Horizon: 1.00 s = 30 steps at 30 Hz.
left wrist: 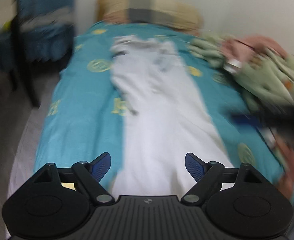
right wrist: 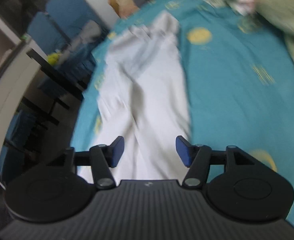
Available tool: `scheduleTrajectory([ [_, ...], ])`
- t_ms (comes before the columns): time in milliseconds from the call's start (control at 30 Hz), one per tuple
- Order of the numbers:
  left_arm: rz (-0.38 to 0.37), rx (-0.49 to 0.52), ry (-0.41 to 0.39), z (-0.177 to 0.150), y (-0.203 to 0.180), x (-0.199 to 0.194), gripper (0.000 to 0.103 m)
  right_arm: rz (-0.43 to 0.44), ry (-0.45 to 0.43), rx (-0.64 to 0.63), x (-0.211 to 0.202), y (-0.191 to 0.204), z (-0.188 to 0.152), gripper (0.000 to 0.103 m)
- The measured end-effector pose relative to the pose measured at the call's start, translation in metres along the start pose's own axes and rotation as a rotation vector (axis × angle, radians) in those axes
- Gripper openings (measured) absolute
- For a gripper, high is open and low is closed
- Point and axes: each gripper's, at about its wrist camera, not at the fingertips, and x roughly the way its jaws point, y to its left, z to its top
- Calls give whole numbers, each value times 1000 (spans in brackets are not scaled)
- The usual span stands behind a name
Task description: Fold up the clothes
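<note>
We hold two grippers, left gripper [left wrist: 148, 166] and right gripper [right wrist: 150, 150], each with both blue-padded fingers spread apart, gripping nothing. One long white cloth garment [left wrist: 159, 108] lies lengthwise on the teal bedspread with yellow emblems [left wrist: 80, 108]; its writing is too blurred to read. Only the left view shows the crumpled pink garment [left wrist: 253, 44].

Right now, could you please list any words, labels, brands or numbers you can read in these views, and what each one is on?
None can be read.
Yellow round emblems on the teal bedcover: blurred, no legible characters.
Small round logo on the left gripper's black body: too small to read.
White tag among the green and pink clothes pile: blurred.
</note>
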Motion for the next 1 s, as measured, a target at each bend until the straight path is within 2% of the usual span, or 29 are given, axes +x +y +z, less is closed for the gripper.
scheduleTrajectory([
  [133,-28,-41,119,-13,13,31,82,-67,131,21,-4,-18,-37,61],
  [267,-8,33,268,-31,11,57,80,-123,199,13,7,-21,-51,60],
  [300,-11,47,283,-36,9,55,80,-127,208,12,10,-20,-52,60],
  [400,-94,45,338,-45,7,48,81,-96,263,20,20,-18,-61,61],
  [467,-115,46,367,-49,6,46,79,-52,293,12,21,-12,-68,64],
  [567,-142,51,408,-53,4,41,65,26,367,-11,23,3,-81,64],
  [600,-144,54,420,-54,4,40,57,42,387,-32,24,9,-86,64],
  [633,-138,68,429,-56,3,38,48,36,397,-66,24,16,-90,64],
  [667,-131,82,437,-57,2,37,44,13,398,-111,25,23,-94,63],
  [700,-123,90,440,-57,1,35,35,-11,399,-156,25,29,-97,60],
  [733,-119,90,444,-58,2,33,21,-29,398,-186,25,34,-99,46],
  [767,-131,77,453,-58,4,30,11,-43,396,-204,23,36,-100,22],
  [800,-145,62,463,-58,7,26,6,-57,394,-223,21,39,-101,14],
  [867,-191,4,436,-55,15,11,5,-42,381,-210,13,38,-97,8],
  [1000,-311,-155,345,-43,34,-27,5,42,300,-135,-22,34,-78,6],
])
